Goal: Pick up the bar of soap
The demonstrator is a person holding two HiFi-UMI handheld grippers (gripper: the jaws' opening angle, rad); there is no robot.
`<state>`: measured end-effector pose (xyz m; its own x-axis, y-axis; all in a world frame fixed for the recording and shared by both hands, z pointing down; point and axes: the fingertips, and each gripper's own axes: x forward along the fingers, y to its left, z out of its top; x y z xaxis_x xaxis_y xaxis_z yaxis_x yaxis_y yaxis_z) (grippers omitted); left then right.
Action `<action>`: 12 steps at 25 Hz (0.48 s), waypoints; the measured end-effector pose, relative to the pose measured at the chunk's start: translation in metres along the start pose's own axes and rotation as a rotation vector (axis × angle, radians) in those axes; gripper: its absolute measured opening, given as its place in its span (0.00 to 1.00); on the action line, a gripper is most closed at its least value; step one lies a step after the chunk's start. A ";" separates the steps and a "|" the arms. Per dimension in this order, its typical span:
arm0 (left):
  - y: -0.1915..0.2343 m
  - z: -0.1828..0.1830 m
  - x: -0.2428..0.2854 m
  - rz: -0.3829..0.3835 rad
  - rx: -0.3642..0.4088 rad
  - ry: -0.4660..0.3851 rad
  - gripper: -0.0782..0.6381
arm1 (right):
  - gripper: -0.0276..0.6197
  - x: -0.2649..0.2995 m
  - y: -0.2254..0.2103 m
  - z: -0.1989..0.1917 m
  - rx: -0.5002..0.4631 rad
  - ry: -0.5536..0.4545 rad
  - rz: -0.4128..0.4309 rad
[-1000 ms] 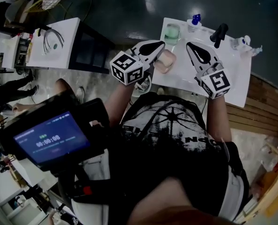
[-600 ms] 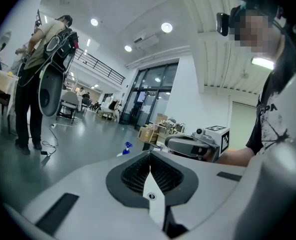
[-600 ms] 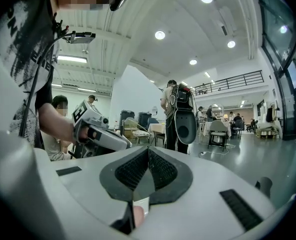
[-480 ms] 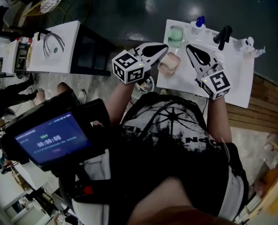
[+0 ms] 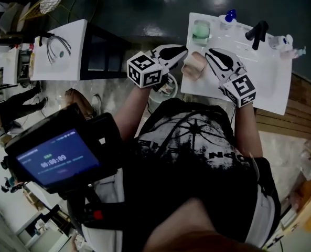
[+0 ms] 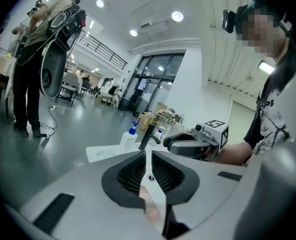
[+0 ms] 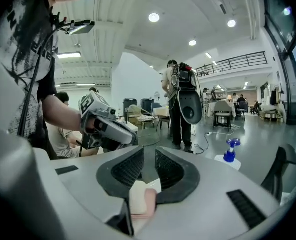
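The pale pink bar of soap lies at the near-left corner of the white bench, between the left gripper, whose fingers are practically together and empty, and the right gripper, whose fingers have just been opening, are barely apart, and probably need to spread wider before straddling it.

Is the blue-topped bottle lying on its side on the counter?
No, in the right gripper view the blue-topped bottle stands upright on the white counter.
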<state>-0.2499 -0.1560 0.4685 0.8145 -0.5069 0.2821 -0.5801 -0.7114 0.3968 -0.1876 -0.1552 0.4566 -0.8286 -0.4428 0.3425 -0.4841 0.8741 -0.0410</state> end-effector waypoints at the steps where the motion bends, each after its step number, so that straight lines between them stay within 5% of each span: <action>1: 0.003 -0.005 0.001 -0.007 -0.012 0.014 0.16 | 0.16 0.003 0.001 -0.007 0.006 0.020 0.005; 12: 0.033 -0.071 0.024 -0.116 -0.119 0.230 0.37 | 0.32 0.046 0.019 -0.076 0.033 0.217 0.057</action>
<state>-0.2493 -0.1575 0.5504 0.8623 -0.2918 0.4138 -0.4895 -0.6894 0.5340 -0.2138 -0.1436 0.5433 -0.7766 -0.3368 0.5324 -0.4504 0.8878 -0.0953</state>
